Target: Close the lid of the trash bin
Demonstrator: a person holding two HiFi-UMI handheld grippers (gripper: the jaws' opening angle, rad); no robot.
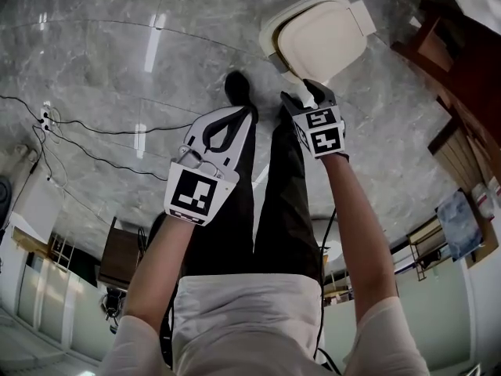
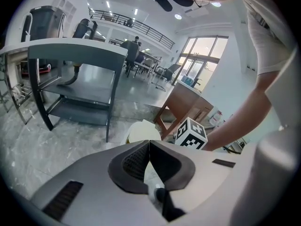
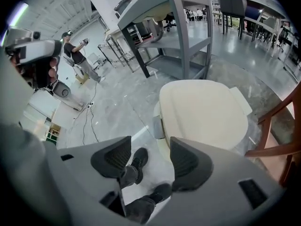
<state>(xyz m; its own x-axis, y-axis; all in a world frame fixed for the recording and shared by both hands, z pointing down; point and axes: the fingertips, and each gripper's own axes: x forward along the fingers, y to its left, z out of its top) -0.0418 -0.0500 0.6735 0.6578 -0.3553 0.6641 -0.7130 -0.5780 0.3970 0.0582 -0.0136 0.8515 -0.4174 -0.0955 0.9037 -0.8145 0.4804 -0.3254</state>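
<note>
**A:** What is the left claw (image 2: pixel 149 145) doing?

**B:** It is hanging in front of the person's legs (image 1: pixel 278 194), its 2 jaws pressing together on nothing.

**A:** And the right claw (image 3: pixel 150 150)?

**B:** It is gaping wide, holding nothing, hovering near the trash bin (image 1: pixel 269 36). The cream lid (image 3: pixel 202 112) is lying flat on the bin, which is standing on the marble floor (image 1: pixel 117 69) just beyond the shoes (image 3: pixel 137 161).
</note>
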